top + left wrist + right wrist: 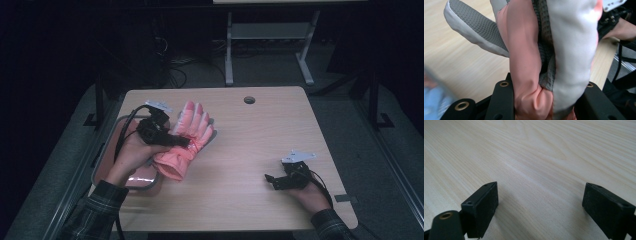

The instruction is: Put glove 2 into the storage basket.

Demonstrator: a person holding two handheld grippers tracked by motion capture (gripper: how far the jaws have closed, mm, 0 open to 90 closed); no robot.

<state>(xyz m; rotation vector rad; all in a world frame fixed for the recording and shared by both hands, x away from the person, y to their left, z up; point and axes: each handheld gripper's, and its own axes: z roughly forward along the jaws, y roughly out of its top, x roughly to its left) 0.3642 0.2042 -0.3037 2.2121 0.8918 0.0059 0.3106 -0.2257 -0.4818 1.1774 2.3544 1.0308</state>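
Observation:
A salmon-pink winter glove with grey and white palm fabric lies at the left middle of the wooden table, its fingers toward the far side. My left gripper is shut on the glove across its middle. The left gripper view shows the pink and white fabric bunched between the two black jaws. Near the front right of the table my right gripper rests low over bare wood. Its jaws stand wide apart, and there is nothing but table surface between them.
A grey tray with a pink lining sits at the table's left edge, under my left hand. A round cable hole is at the far middle. Beyond the table stand a white desk frame and dark floor cables.

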